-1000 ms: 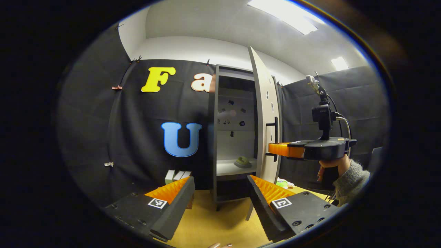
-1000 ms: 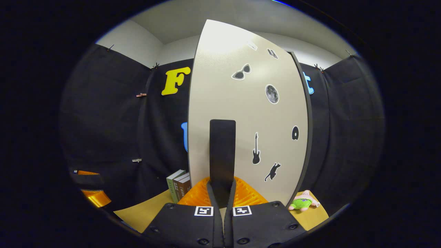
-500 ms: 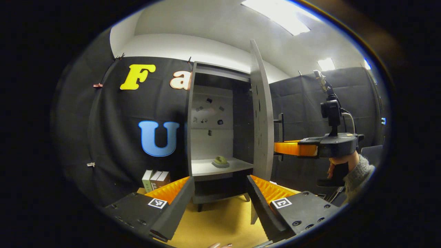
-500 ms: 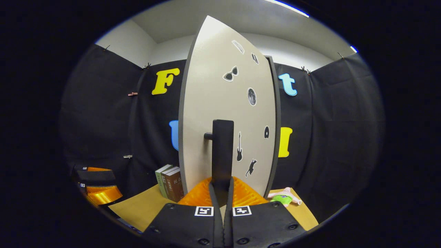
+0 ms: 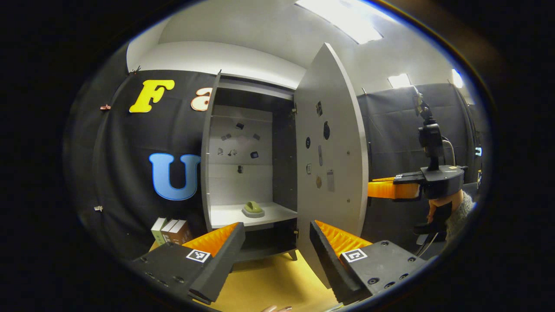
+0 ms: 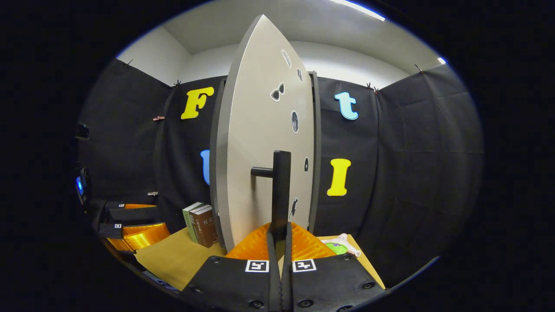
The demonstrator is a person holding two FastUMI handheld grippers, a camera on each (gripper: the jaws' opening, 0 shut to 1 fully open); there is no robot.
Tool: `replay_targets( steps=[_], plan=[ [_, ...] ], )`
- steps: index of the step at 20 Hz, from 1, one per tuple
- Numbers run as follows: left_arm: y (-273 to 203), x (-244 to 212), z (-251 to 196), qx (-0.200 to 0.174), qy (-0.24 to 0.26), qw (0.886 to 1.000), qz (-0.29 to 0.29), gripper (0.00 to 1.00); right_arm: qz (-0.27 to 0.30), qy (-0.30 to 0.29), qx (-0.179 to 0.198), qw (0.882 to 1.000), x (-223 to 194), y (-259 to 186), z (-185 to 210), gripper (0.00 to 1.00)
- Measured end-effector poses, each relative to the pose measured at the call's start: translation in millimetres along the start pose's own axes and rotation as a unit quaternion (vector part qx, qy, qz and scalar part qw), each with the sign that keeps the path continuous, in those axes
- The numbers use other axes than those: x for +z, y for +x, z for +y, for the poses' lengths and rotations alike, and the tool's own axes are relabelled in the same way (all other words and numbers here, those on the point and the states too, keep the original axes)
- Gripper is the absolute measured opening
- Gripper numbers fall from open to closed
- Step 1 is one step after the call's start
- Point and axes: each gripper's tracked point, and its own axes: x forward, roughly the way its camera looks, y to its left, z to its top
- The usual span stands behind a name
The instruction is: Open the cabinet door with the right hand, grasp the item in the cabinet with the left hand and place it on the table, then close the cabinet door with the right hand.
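At the left of the left gripper view, three books point(image 5: 168, 230) are standing on the wooden table point(image 5: 269, 281) beside the cabinet point(image 5: 249, 164), where a small green slipper-shaped item point(image 5: 253, 208) is lying on the white shelf point(image 5: 230, 215). The left gripper point(image 5: 273, 242) is hovering before it, jaws spread wide and holding nothing. The cabinet door point(image 5: 331, 164) is standing wide open. Farther right, the right gripper point(image 6: 279, 242) is pinching the door's black bar handle point(image 6: 281, 190) between closed jaws.
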Motion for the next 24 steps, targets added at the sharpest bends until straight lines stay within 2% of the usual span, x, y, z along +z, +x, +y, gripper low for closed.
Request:
replay_targets(
  steps=[1,2,7,12,15,17,21,24],
  plan=[
    [7.7,-0.1,-6.5,-0.004,0.0,1.0,0.0,0.94,-0.002,-0.001,-0.002,1.0,0.0,-0.1,-6.5,0.1],
    [15.1,0.0,-13.9,-0.008,0.0,1.0,0.001,0.94,-0.004,-0.001,-0.003,1.0,0.2,-1.3,-13.1,0.05],
    [47.3,-2.2,-46.9,-0.025,0.002,1.0,0.002,0.94,-0.009,-0.018,-0.017,1.0,-1.3,1.8,-44.4,0.05],
    [73.2,-2.3,-51.6,-0.01,-0.006,1.0,-0.005,0.94,-0.011,-0.037,-0.035,0.999,-5.0,3.8,-70.4,0.04],
    [83.3,-3.0,-47.1,0.004,0.011,1.0,-0.003,0.94,-0.012,-0.014,-0.005,1.0,-5.2,0.9,-65.5,0.05],
    [93.8,-1.9,-42.6,0.015,0.018,1.0,-0.001,0.94,-0.016,-0.019,-0.004,1.0,-7.7,-1.3,-74.0,0.05],
    [117.4,0.1,-14.6,0.059,0.032,0.998,0.004,0.94,-0.017,0.002,0.023,1.0,-10.4,-24.1,-70.8,0.05],
    [146.5,2.8,9.8,0.094,0.037,0.995,0.009,0.94,-0.023,-0.021,0.005,1.0,-17.4,-51.8,-92.7,0.05]
  ],
)
